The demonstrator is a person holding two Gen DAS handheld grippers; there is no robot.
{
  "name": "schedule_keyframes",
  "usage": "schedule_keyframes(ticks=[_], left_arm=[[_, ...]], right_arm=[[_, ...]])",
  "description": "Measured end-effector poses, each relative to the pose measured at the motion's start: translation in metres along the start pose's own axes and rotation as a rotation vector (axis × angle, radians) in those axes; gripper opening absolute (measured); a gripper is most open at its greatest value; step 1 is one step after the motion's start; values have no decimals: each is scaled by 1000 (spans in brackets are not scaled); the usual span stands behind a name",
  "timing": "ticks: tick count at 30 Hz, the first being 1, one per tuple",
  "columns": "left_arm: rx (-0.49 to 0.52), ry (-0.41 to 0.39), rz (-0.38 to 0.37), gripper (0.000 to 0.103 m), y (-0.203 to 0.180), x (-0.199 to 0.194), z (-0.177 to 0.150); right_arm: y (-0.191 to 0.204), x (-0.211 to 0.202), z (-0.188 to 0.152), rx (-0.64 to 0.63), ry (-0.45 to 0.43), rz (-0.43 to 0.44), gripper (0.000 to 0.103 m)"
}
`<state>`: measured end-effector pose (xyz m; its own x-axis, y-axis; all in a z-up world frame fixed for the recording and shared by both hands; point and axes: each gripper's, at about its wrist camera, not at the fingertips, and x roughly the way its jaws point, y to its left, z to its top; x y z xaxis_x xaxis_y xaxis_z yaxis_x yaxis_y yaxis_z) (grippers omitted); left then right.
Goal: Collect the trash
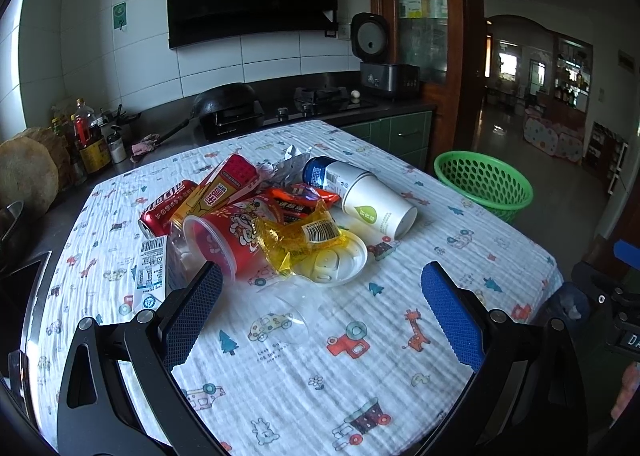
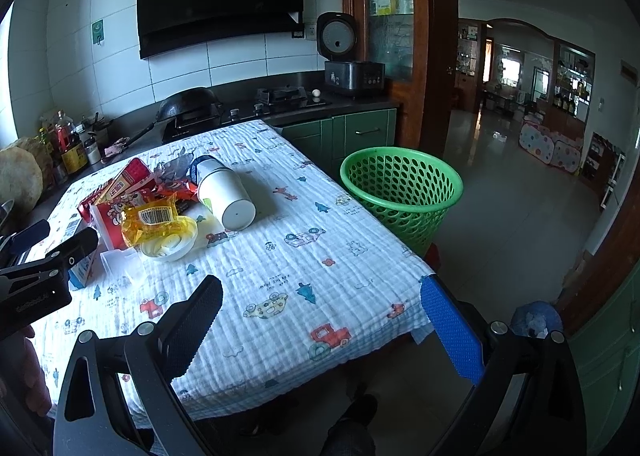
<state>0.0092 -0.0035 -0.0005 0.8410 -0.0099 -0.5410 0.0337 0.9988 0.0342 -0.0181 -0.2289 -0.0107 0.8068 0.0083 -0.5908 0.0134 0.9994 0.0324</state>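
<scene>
A pile of trash lies on the patterned tablecloth (image 1: 320, 368): a white paper cup (image 1: 376, 207) on its side, a red plastic cup (image 1: 224, 236), a yellow wrapper (image 1: 304, 236), a white lid (image 1: 336, 260), a red can (image 1: 164, 207), a red box (image 1: 228, 183), a small carton (image 1: 150, 276) and a clear cup (image 1: 288, 312). The pile also shows in the right wrist view (image 2: 156, 215). A green perforated basket (image 2: 400, 191) stands off the table's right edge. My left gripper (image 1: 320, 312) is open, just short of the pile. My right gripper (image 2: 320, 324) is open over the table's near corner.
Behind the table runs a dark counter with a wok (image 1: 224, 99), gas hob (image 1: 320, 95), rice cooker (image 1: 384, 71) and bottles (image 1: 86, 135). A wooden cabinet (image 2: 392, 15) and green cupboards (image 2: 360, 131) stand at the right. Tiled floor (image 2: 500, 215) lies beyond the basket.
</scene>
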Motion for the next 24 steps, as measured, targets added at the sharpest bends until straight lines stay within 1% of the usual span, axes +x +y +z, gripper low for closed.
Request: schedule_keyframes(ticks=[7, 14, 20, 24], left_arm=[[-5, 2, 8, 98, 3, 2, 0], [-14, 8, 19, 98, 11, 7, 2], [-46, 15, 30, 98, 27, 9, 7], [-62, 10, 64, 98, 43, 9, 11]], right_arm=[[5, 4, 2, -18, 5, 12, 96], [14, 10, 5, -36, 8, 42, 96], [22, 18, 10, -62, 12, 72, 96], [29, 23, 13, -82, 15, 114, 96]])
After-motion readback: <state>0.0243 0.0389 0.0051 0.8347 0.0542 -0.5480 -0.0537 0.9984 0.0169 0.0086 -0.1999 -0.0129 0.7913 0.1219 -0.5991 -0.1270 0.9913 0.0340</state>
